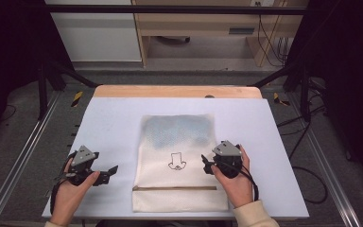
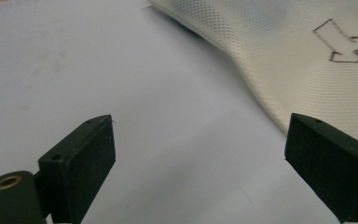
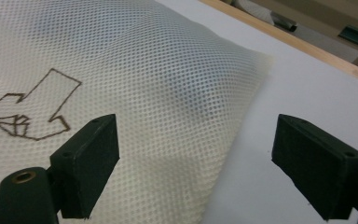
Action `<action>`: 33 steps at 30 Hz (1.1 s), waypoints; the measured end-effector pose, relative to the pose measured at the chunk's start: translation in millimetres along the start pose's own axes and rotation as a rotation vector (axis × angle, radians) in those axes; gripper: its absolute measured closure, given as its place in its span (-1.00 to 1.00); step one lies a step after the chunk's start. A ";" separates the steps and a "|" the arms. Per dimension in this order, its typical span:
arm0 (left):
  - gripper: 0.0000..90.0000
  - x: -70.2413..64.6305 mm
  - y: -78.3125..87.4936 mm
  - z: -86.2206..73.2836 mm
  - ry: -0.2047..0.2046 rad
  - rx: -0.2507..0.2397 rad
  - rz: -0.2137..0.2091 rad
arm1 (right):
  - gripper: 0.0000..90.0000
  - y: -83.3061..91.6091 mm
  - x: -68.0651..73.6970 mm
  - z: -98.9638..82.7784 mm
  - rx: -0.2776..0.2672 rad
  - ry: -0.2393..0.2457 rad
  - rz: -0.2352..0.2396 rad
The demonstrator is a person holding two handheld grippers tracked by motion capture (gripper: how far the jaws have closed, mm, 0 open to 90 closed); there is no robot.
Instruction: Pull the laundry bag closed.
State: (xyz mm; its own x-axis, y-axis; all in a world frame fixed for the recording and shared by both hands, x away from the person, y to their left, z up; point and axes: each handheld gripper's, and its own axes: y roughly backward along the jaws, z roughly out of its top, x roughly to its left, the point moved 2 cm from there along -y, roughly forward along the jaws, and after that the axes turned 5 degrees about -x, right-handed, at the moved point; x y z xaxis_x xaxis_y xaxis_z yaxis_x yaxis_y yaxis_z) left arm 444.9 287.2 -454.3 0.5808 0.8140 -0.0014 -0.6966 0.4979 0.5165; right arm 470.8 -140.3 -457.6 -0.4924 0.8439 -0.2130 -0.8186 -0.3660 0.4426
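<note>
Mesh bag [image 1: 177,161] between left gripper [image 1: 105,174] and right gripper [image 1: 207,164]; both jaw pairs apart, bag edge between right jaws, unclamped

Black tool [image 1: 112,170] jaws, grey top plates (cream right sleeve [image 1: 255,216]).

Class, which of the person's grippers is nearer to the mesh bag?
Right. The right gripper sits at the mesh bag's right edge, open jaws straddling that edge. The left gripper stands off its left edge, jaws open over bare table.
</note>
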 end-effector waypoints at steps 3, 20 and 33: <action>-0.80 -8.9 10.7 -3.7 -0.023 -0.019 -0.059 | -0.67 1.6 6.9 1.5 0.010 0.023 0.015; -0.81 12.8 25.3 -13.1 0.045 -0.042 0.146 | -0.56 1.6 77.0 35.5 0.042 0.201 0.188; -0.79 17.0 21.5 -14.7 0.070 -0.040 0.181 | -0.31 -15.7 121.2 101.3 0.175 0.295 0.412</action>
State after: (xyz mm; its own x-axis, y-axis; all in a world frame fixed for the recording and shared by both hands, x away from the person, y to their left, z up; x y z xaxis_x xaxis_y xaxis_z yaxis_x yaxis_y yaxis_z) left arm 433.6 316.1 -455.8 0.4148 0.9095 0.0280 -0.8038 0.3519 0.4797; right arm 453.9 7.5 -402.1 -0.8452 0.4891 -0.2154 -0.4909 -0.5513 0.6746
